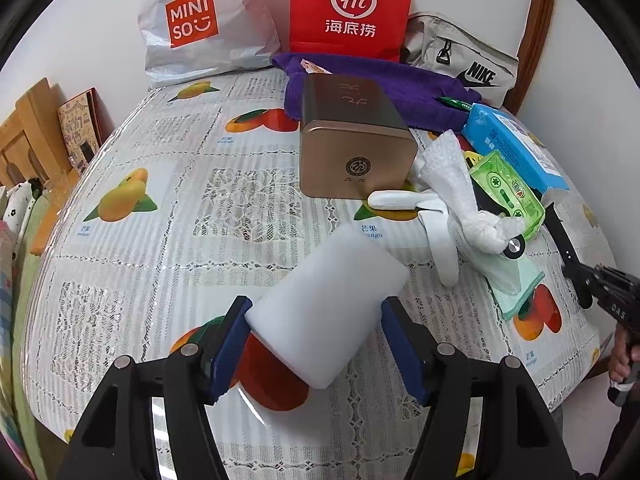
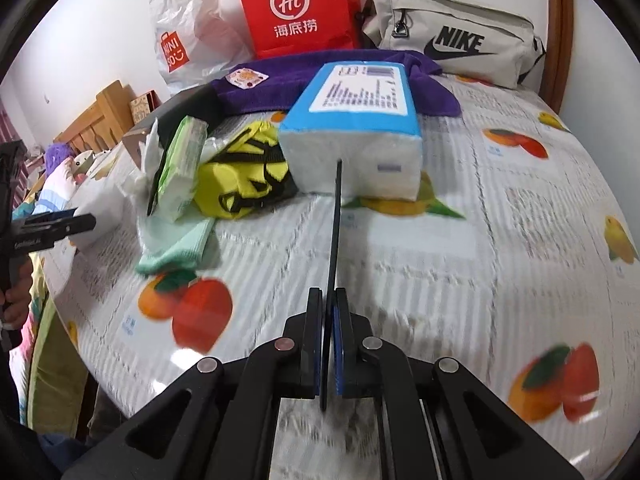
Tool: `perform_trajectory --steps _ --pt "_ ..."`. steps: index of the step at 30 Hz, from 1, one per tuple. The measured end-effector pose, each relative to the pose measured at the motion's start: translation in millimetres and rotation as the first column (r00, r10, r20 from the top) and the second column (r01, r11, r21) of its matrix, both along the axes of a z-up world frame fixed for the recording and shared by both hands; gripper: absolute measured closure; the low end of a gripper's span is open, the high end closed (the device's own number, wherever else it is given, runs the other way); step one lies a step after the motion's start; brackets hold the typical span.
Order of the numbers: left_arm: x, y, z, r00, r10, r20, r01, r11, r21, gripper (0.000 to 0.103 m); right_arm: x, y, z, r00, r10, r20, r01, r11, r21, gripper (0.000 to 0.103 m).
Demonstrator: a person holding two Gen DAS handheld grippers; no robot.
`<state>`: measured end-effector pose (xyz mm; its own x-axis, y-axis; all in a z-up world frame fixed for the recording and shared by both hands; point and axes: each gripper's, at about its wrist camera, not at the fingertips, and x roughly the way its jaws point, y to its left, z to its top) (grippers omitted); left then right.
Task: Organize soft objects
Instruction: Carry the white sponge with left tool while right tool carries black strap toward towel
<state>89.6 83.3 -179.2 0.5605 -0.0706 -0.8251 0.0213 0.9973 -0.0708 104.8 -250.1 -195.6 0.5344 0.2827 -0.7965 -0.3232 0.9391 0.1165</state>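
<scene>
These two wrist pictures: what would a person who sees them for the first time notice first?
Probably the white foam block, lying on the fruit-print tablecloth between the fingers of the left gripper. Next, the thin black strip clamped in the shut right gripper, pointing toward the blue tissue pack. At the back, the bright red paper bag stands against the wall, beside the white Miniso bag.

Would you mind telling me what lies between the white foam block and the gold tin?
Nothing: in the left wrist view, only bare fruit-print tablecloth separates the white foam block from the gold tin.
</scene>
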Motion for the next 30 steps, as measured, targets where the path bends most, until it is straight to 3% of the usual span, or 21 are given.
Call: perform_trajectory --steps 8,17,30 --pt "2 -4 6 1.0 0.0 0.023 0.0 1.0 -0.002 0.043 8 8 8 1.0 0.016 0.013 -0.016 1.0 -0.01 0.1" --pt "-3 -1 26 0.998 0.021 0.053 -0.019 0.999 -0.026 0.043 -9 7 43 0.999 0.027 0.046 -0.028 0.999 0.028 0.1" --pt "5 -2 72 0.994 0.029 0.108 -0.027 0.999 -0.019 0.043 3 6 92 0.993 0.022 0.114 -0.027 0.999 0.043 0.1"
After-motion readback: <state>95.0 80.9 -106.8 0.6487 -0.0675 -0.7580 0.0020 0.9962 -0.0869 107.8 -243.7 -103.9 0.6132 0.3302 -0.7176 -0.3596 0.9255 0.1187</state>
